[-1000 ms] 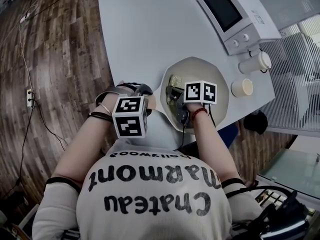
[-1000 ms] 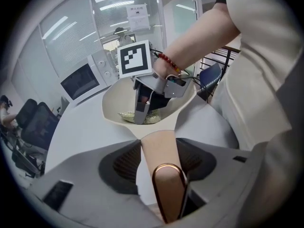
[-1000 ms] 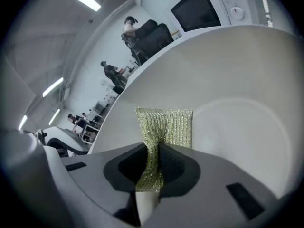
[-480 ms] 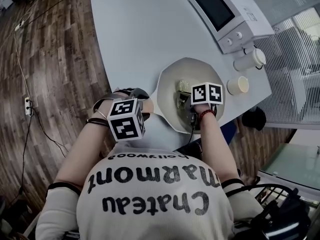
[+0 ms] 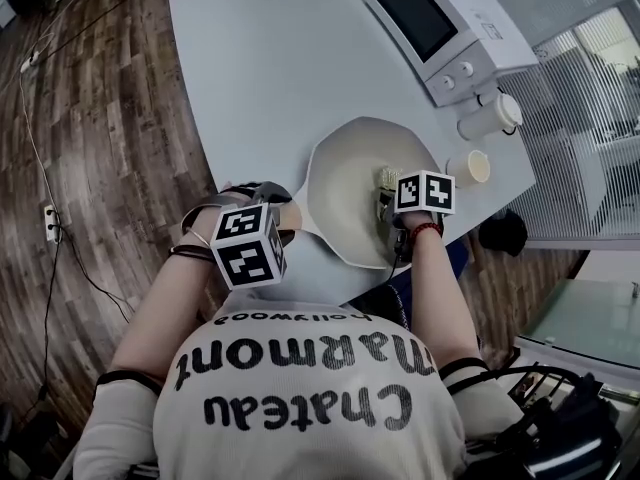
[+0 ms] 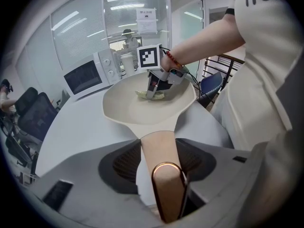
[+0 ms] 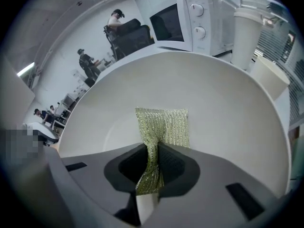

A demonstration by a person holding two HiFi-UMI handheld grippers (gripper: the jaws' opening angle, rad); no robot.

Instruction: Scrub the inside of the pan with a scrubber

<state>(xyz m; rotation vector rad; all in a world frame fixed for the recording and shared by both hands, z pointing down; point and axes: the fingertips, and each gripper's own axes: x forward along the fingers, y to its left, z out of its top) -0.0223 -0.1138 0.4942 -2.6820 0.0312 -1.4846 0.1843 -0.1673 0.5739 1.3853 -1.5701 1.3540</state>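
The tabletop [image 5: 260, 58] lies bare from the pan's [image 5: 345, 193] 9 to 12 o'clock; the microwave [image 5: 430, 18] blocks 1 o'clock, tall cup [image 5: 490, 115] 2, small cup [image 5: 470, 168] 3.

The shirt [image 5: 300, 388] reads "Chateau Marmont" in large letters, upside down in the head view, with a smaller "Hollywood" [image 5: 292, 317] near the collar.

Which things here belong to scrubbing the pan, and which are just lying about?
In use: pan, scrubber, left gripper holding the pan's handle, right gripper holding the scrubber.
Lying about: microwave, tall cup, small cup.
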